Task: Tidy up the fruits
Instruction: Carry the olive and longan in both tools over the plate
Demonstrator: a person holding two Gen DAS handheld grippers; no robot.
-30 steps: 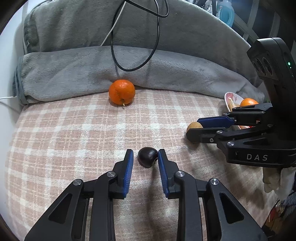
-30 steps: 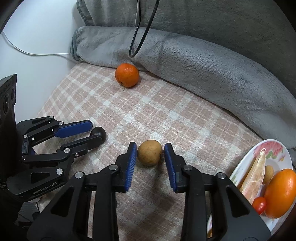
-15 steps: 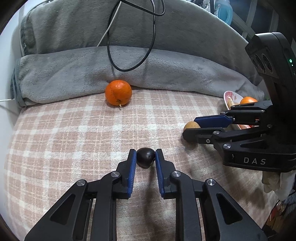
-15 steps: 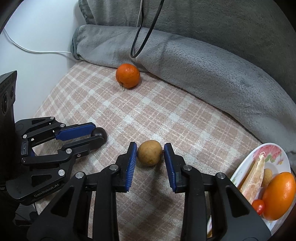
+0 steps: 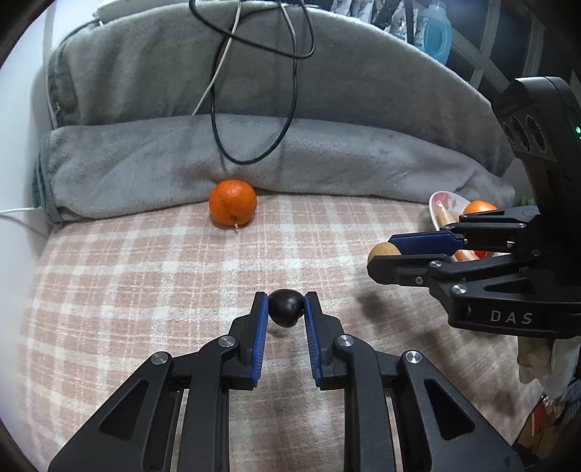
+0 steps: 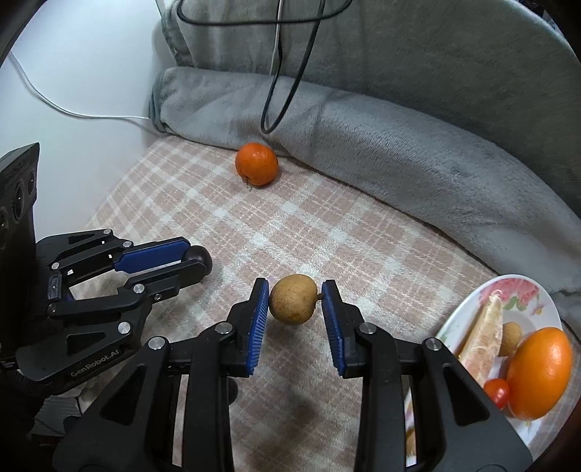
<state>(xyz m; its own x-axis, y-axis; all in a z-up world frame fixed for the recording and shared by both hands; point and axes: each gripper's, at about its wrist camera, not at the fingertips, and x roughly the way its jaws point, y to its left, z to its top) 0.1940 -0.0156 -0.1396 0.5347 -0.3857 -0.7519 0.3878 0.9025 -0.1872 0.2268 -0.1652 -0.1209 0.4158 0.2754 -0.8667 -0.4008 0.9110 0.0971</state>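
A small dark fruit [image 5: 285, 312] is clamped between the blue pads of the left tool [image 5: 286, 314], low in the centre of the left wrist view, with a faint shadow seen on the pink plaid cover [image 5: 145, 276] beneath it. In the right wrist view the same tool [image 6: 189, 263] is seen at the left edge, the dark fruit [image 6: 200, 256] showing at its fingertips.

A tan, speckled round fruit [image 6: 293, 304] is gripped by the right tool [image 6: 295, 303] in the lower centre of the right wrist view — both blue pads are pressed against its sides, its little stem end turned toward the right-hand pad. A shadow is cast on the cover below it. From the left wrist view this tool [image 5: 388, 256] is seen at the right edge, with the tan fruit [image 5: 383, 251] visible at its tip.

A loose orange [image 5: 233, 202] is found in the upper middle of both views, lying on the cover right against the rolled grey blanket [image 5: 326, 163]. Black and white cables [image 5: 254, 109] are draped over the blanket above it.

A flowered plate [image 6: 468, 316] is seen at the lower right of the right wrist view — on it are a large orange [image 6: 539, 374], a pale citrus wedge [image 6: 483, 337], a cherry tomato [image 6: 496, 392] and a small tan fruit [image 6: 511, 336] behind them. A blue bottle [image 5: 435, 34] is seen at the top right of the left wrist view.
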